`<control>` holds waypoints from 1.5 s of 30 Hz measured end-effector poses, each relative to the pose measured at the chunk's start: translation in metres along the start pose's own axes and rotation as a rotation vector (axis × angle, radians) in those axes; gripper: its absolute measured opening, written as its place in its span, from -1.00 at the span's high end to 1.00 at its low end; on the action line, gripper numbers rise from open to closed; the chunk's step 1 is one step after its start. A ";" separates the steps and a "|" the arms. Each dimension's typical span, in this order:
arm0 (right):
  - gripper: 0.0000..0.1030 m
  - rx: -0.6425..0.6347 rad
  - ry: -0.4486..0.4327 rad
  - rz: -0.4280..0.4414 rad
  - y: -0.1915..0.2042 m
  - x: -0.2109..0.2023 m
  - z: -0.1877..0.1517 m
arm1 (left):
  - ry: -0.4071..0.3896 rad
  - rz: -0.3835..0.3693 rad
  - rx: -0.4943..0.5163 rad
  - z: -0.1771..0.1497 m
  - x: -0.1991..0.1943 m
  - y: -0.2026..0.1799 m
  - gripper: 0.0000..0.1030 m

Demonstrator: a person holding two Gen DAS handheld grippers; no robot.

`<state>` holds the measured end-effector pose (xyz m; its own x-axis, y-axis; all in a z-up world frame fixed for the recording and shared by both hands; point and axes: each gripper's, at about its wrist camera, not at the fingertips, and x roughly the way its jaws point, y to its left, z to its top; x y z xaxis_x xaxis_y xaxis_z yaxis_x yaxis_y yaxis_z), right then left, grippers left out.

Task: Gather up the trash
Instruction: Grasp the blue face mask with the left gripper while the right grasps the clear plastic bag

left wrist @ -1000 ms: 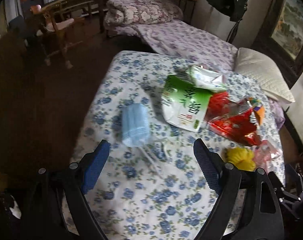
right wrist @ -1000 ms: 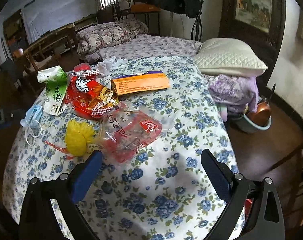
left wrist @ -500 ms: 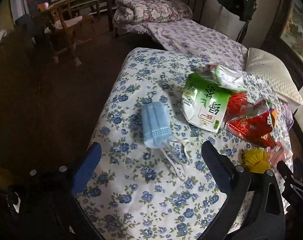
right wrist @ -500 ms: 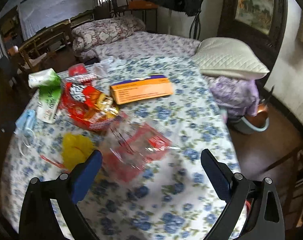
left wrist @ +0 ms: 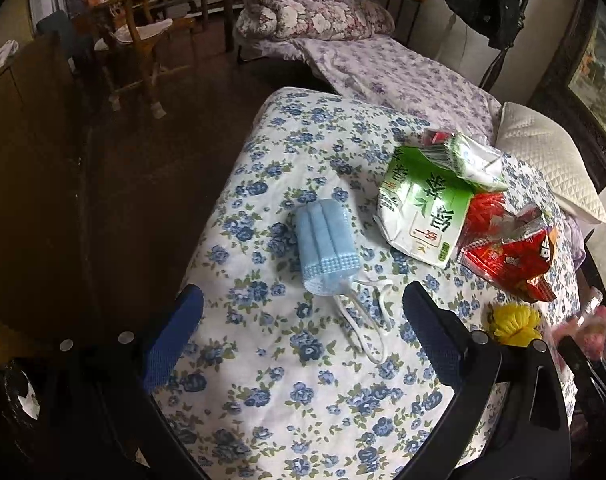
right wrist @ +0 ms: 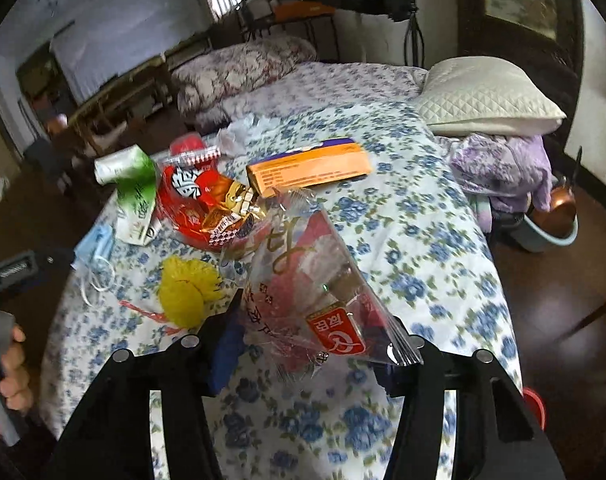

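Since a second ago, the clear snack bag [right wrist: 311, 296] has come up off the floral tablecloth [right wrist: 423, 240] and now stands tilted between the right gripper's [right wrist: 303, 340] jaws, which are closing narrow around it. Whether the pads already press it I cannot tell. Just left of it lie a yellow pom-pom [right wrist: 183, 296] and a red wrapper [right wrist: 199, 204], with an orange box [right wrist: 309, 168] farther back. The left gripper [left wrist: 303, 332] hovers with jaws wide over the blue face mask [left wrist: 325, 244], whose white ear loops [left wrist: 367, 320] lie between the fingers, untouched. A green-and-white pouch [left wrist: 423, 208] rests to the mask's right.
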<state>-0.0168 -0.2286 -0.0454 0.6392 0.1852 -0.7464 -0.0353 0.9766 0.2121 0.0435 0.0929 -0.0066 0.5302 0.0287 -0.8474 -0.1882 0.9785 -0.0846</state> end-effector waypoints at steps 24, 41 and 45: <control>-0.45 -0.051 0.018 -0.029 0.009 -0.001 -0.006 | 0.033 0.087 -0.071 0.011 0.055 0.006 -0.45; -0.71 0.035 -0.028 -0.096 -0.012 -0.008 0.000 | -0.152 -0.088 -0.088 0.002 -0.025 0.008 0.58; -0.79 0.028 -0.051 -0.121 -0.012 -0.010 0.001 | -0.148 -0.138 -0.041 0.000 -0.030 -0.005 0.58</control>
<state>-0.0220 -0.2423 -0.0397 0.6760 0.0595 -0.7345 0.0657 0.9879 0.1405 0.0289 0.0875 0.0192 0.6681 -0.0723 -0.7405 -0.1375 0.9661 -0.2184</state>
